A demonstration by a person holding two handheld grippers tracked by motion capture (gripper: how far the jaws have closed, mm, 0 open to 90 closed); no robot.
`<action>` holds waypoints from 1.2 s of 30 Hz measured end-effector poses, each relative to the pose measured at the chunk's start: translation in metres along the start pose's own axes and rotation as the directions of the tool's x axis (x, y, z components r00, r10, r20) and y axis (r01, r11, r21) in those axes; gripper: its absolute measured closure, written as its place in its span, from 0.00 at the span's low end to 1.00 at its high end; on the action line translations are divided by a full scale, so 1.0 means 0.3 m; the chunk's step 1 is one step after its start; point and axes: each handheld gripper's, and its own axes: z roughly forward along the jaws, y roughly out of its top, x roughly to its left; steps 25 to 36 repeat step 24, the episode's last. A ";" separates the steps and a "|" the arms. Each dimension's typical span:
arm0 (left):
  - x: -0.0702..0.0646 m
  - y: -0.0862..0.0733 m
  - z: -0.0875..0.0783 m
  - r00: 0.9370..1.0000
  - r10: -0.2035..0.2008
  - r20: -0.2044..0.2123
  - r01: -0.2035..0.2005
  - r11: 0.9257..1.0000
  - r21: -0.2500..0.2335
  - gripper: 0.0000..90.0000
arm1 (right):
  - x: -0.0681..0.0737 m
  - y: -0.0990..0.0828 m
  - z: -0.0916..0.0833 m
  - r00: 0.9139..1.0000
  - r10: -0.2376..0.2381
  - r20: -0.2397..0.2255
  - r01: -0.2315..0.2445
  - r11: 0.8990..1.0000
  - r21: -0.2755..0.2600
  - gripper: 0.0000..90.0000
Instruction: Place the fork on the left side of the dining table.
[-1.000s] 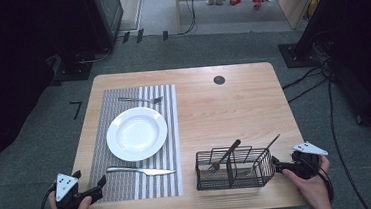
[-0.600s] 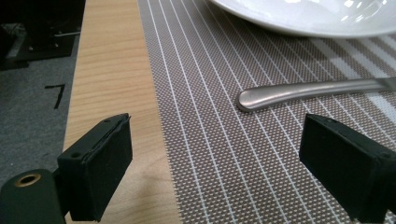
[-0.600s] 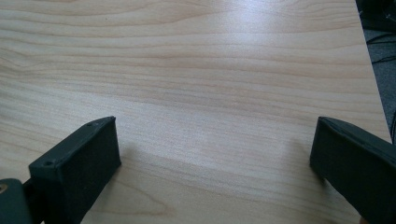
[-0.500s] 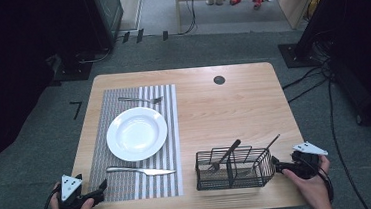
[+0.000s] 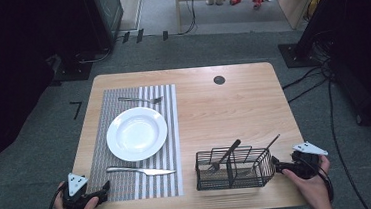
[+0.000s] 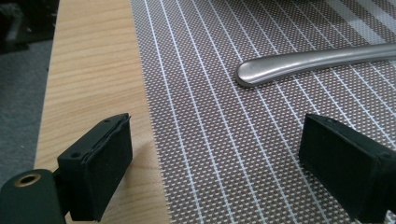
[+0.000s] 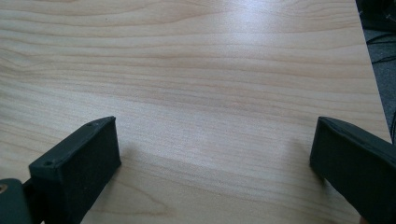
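The left claw (image 5: 104,187) is held wide open at the near-left corner of the desk (image 5: 234,110), with nothing between its jaws. In the left gripper view one jaw hangs over bare wood and the other over the striped placemat (image 6: 243,140); the rounded handle end of the knife (image 6: 299,63) lies ahead of the claw, near but apart from it. The right claw (image 5: 277,164) is likewise released and empty, resting just beside the right wall of the wire basket (image 5: 234,170); whether contact is made cannot be told. Only bare wood is seen between its jaws in the right gripper view.

The setting is judged to be partly laid. A white plate (image 5: 136,133) has been placed on the placemat, beyond and to the right of the left claw. A fork (image 5: 140,100) lies on the far side of the plate, and the knife (image 5: 141,170) lies on its near side, between the plate and the left claw. In the basket, cutlery is left: a fork with a dark handle (image 5: 225,156) and another dark-handled piece (image 5: 266,148), whose working end cannot be made out. It is judged that these remaining pieces are yet to be taken out, and that nothing is in hand at this moment.
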 end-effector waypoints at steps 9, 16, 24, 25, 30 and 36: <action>0.003 -0.005 0.000 1.000 -0.013 0.010 0.013 1.000 -0.003 0.11 | 0.000 0.000 0.000 1.000 0.000 0.000 0.000 1.000 0.000 0.01; 0.003 -0.007 -0.001 1.000 -0.011 0.009 0.011 1.000 -0.006 0.11 | 0.000 0.000 0.000 1.000 -0.001 0.000 0.001 1.000 0.000 0.01; 0.003 -0.007 -0.001 1.000 -0.011 0.010 0.011 1.000 -0.006 0.11 | 0.000 0.000 0.000 1.000 -0.001 0.000 0.001 1.000 0.000 0.01; 0.003 -0.007 -0.001 1.000 -0.011 0.010 0.011 1.000 -0.006 0.11 | 0.000 0.000 0.000 1.000 -0.001 0.000 0.001 1.000 0.000 0.01; 0.003 -0.007 -0.001 1.000 -0.011 0.010 0.011 1.000 -0.006 0.11 | 0.000 0.000 0.000 1.000 -0.001 0.000 0.001 1.000 0.000 0.01; 0.003 -0.007 -0.001 1.000 -0.011 0.010 0.011 1.000 -0.006 0.11 | 0.000 0.000 0.000 1.000 -0.001 0.000 0.001 1.000 0.000 0.01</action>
